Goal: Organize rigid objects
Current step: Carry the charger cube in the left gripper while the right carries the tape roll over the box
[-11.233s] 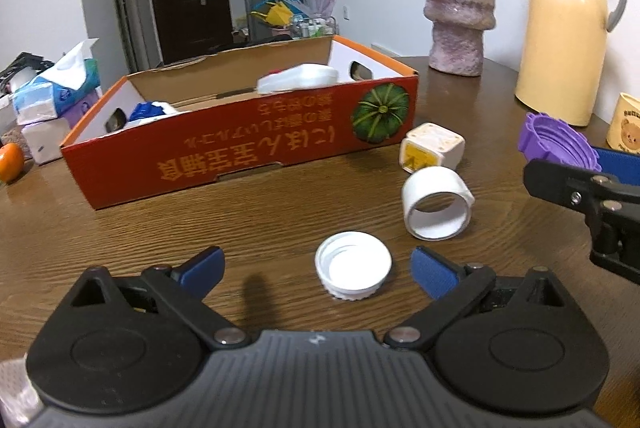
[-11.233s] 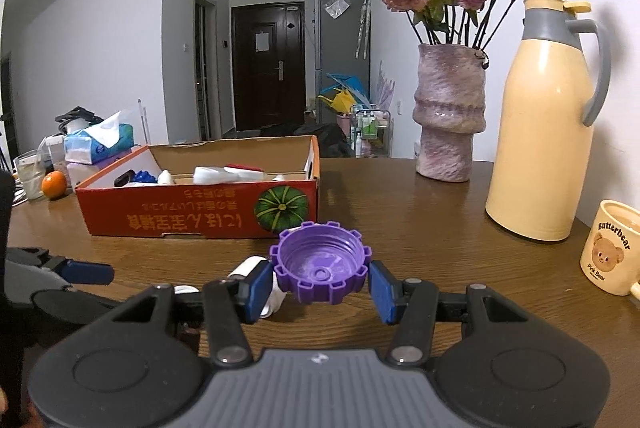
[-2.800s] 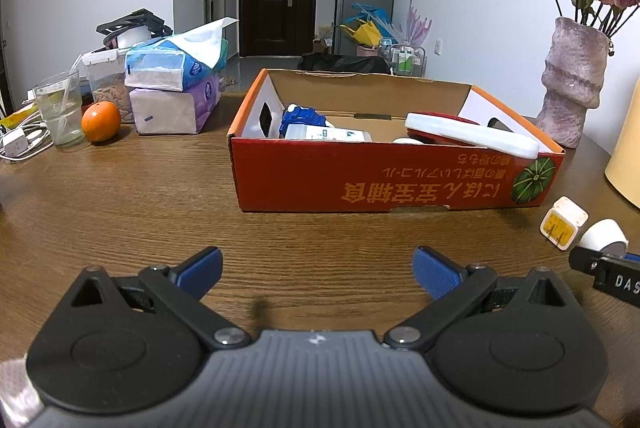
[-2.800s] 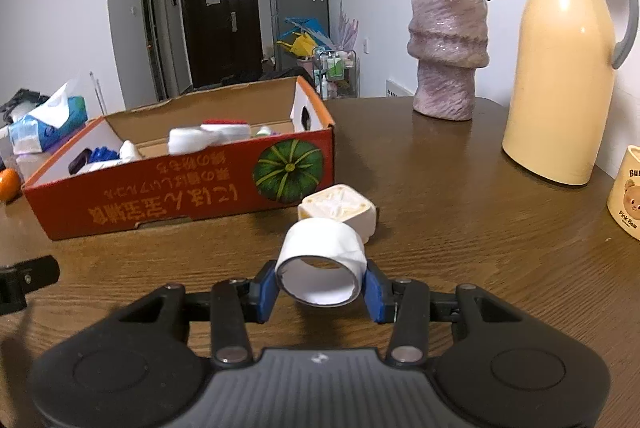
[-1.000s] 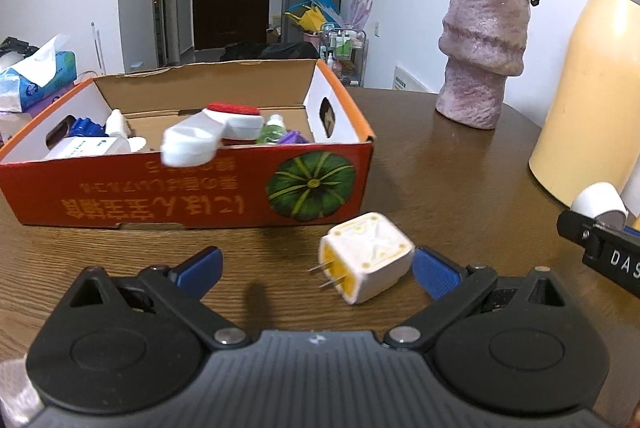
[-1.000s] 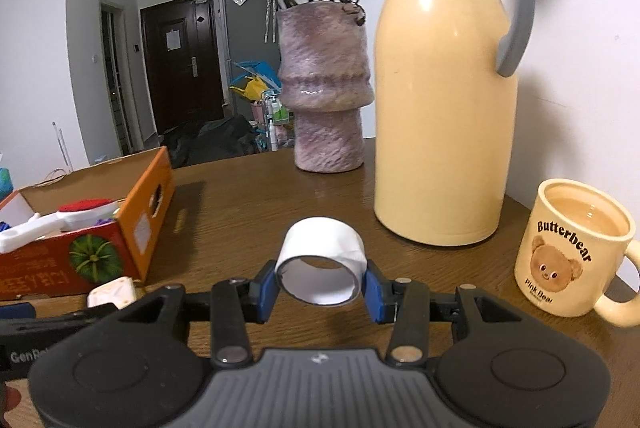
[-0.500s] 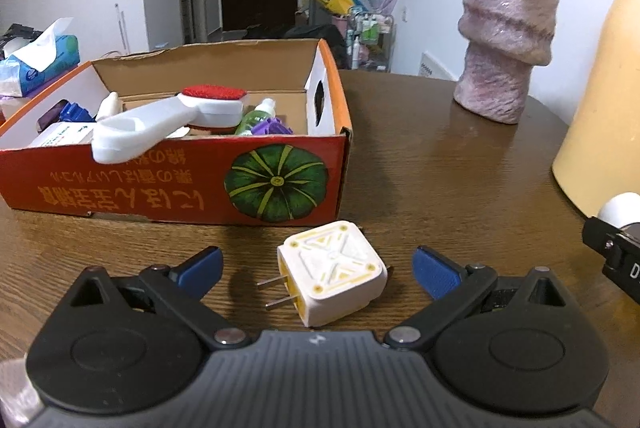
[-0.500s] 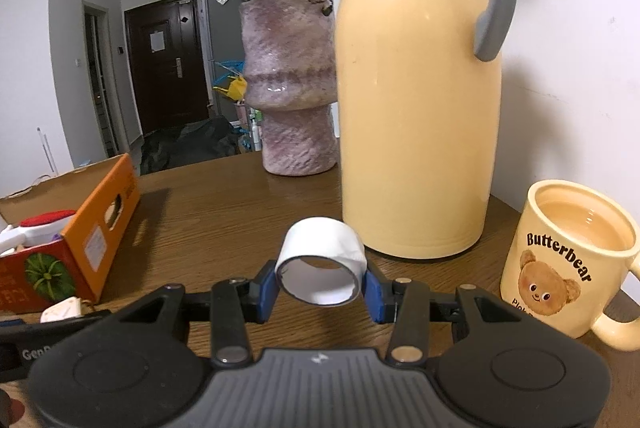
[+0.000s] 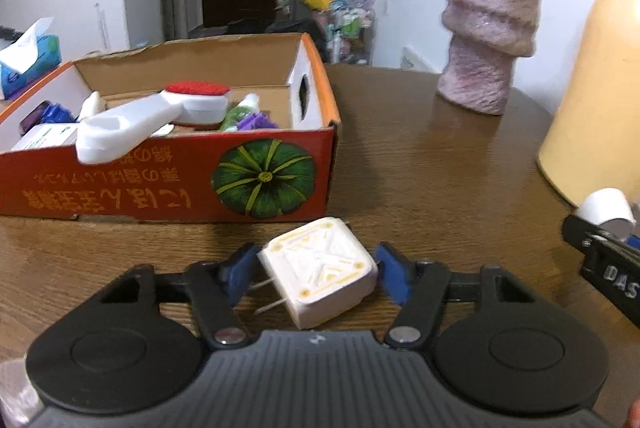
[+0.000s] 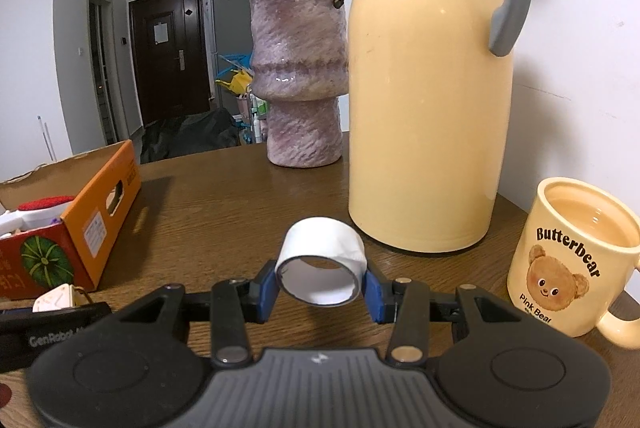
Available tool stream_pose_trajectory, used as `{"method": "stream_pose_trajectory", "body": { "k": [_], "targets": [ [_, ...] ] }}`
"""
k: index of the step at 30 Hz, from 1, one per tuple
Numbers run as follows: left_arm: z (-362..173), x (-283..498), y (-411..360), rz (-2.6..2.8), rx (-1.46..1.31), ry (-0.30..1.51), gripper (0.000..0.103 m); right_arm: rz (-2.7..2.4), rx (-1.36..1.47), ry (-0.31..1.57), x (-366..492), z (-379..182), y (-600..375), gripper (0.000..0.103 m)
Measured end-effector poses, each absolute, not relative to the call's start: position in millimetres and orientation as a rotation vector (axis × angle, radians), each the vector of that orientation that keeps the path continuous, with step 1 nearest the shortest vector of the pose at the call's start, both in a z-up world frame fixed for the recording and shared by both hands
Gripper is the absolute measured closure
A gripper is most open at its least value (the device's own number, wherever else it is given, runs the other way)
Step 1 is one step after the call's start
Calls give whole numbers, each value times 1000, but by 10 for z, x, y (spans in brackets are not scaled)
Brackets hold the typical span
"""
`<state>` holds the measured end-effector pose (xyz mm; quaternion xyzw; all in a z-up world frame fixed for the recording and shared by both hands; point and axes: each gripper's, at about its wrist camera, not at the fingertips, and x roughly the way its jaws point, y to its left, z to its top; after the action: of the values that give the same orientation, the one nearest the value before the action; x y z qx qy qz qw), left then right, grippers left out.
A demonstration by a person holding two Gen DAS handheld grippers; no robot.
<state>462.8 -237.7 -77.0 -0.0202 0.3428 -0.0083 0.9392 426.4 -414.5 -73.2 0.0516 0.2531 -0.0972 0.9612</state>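
Observation:
A white plug adapter (image 9: 318, 270) with two metal prongs lies on the wooden table, just in front of the orange pumpkin box (image 9: 264, 180). My left gripper (image 9: 316, 268) is closing its jaws on it, and both blue pads (image 9: 240, 268) touch its sides. In the right wrist view the same plug (image 10: 56, 298) shows at the lower left. My right gripper (image 10: 320, 286) is shut on a white ring (image 10: 320, 268), held above the table before the thermos. That ring (image 9: 608, 212) also shows at the right edge of the left wrist view.
The box (image 10: 100, 196) holds a white brush with a red top (image 9: 160, 116) and a purple cap (image 9: 256, 120). A purple vase (image 10: 298, 80), a yellow thermos (image 10: 428, 88) and a bear mug (image 10: 572, 268) stand at the right. A tissue box (image 9: 28, 64) sits far left.
The left jaws have come in from wide open to the plug's sides, and the plug sits nearer the camera. The right gripper still holds the ring, now facing the thermos more.

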Motion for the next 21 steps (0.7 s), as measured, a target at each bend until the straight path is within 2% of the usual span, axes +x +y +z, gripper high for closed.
{"method": "stream_pose_trajectory", "body": {
  "k": [21],
  "targets": [
    [-537, 4179, -2020, -130, 5, 566, 42, -137, 95, 454, 4040, -665, -3865, 60]
  ]
}}
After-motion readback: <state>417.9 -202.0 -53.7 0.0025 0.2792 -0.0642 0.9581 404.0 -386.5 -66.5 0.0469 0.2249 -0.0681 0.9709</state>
